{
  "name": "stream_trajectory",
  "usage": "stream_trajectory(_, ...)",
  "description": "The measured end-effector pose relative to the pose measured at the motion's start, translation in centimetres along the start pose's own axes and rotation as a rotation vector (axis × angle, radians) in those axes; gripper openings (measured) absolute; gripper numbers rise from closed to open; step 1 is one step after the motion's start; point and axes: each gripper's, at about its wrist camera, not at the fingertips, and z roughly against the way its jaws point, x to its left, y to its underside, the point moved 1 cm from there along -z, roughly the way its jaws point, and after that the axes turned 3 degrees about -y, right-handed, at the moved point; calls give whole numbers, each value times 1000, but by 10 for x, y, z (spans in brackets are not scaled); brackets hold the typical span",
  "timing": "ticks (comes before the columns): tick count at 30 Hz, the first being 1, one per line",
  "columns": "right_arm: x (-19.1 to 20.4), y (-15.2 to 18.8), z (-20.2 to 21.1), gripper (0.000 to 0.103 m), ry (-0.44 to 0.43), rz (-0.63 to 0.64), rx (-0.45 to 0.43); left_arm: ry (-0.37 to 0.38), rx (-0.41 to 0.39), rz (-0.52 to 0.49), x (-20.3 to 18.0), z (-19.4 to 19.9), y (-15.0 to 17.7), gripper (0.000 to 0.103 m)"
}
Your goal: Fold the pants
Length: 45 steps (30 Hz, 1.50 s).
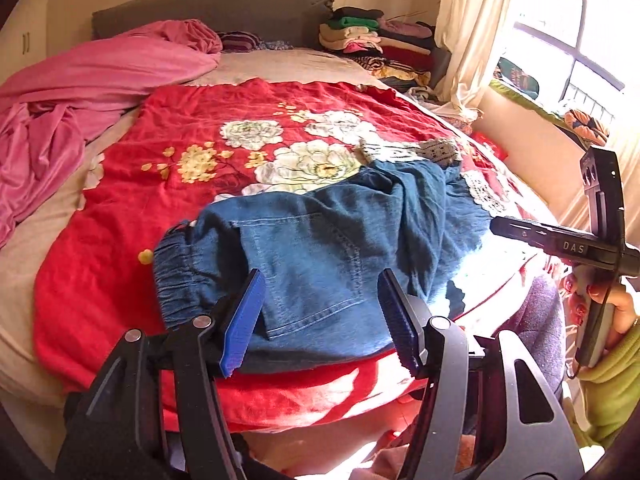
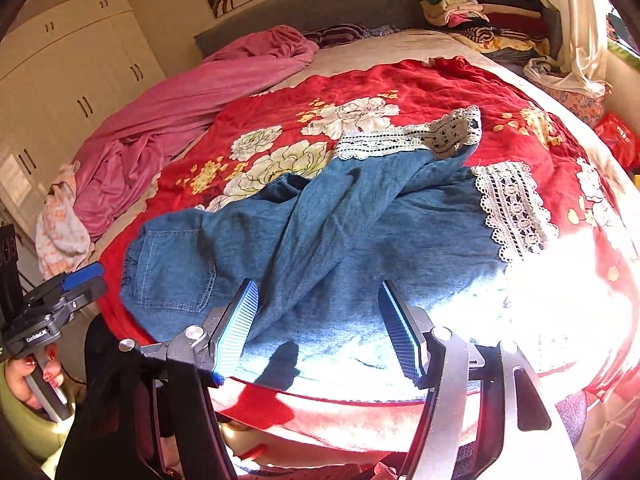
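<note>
Blue denim pants [image 1: 320, 232] lie crumpled on a red floral blanket [image 1: 192, 112] that covers the bed, elastic waistband [image 1: 176, 276] at the left and a back pocket [image 1: 304, 272] facing up. White lace cuffs [image 2: 512, 208] end the legs at the far right. My left gripper [image 1: 320, 320] hovers over the seat of the pants near the bed's front edge, open, with nothing pinched between its blue pads [image 1: 244, 320]. My right gripper [image 2: 320, 332] hangs over the leg part [image 2: 340, 220], also open and empty. A hand with red nails holds each tool.
A pink blanket [image 1: 80, 92] is heaped at the left. Folded clothes [image 1: 372, 40] are stacked by the grey headboard [image 1: 208, 8]. A curtain [image 1: 468, 32] and a bright window stand at the right, a wardrobe [image 2: 60, 80] at the left. Strong sunlight washes out the near right corner of the bed.
</note>
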Motion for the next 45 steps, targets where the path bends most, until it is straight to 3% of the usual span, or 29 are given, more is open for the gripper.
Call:
stream_trajectory(7, -13, -11, -4, 68, 28, 7, -4, 109, 62, -79, -50, -37, -4, 51)
stream_trajectory(12, -14, -38, -13, 69, 45, 65, -11, 206, 135, -70, -73, -74, -6, 51)
stream_trajectory(15, -13, -56, -29, 71, 57, 101, 9, 219, 172, -69, -82, -96, -7, 51)
stream_trajectory(18, -11, -74, -49, 71, 64, 130, 36, 248, 210, -38, -85, -115, -10, 43)
stream_trajectory(21, -9, -92, -73, 71, 74, 147, 64, 283, 252, 24, -83, -133, -11, 28)
stream_trajectory(25, -5, -111, -104, 71, 96, 173, 102, 282, 260, 73, -82, -147, -11, 8)
stream_trajectory(31, -5, -131, -166, 71, 156, 183, 214, 295, 252, 60, -86, -146, -8, 7)
stream_trajectory(38, -7, -147, -220, 70, 284, 213, 246, 308, 254, 57, -86, -144, -5, 7)
stream_trajectory(40, -12, -150, -229, 70, 285, 200, 257, 310, 255, 54, -87, -145, -5, 7)
stream_trajectory(41, -15, -150, -233, 53, 280, 208, 267, 311, 255, 53, -87, -145, -5, 7)
stream_trajectory(42, -17, -151, -237, 27, 282, 229, 277, 313, 255, 53, -87, -145, -5, 7)
stream_trajectory(45, -27, -153, -225, 13, 210, 205, 247, 316, 255, 50, -85, -148, -8, 7)
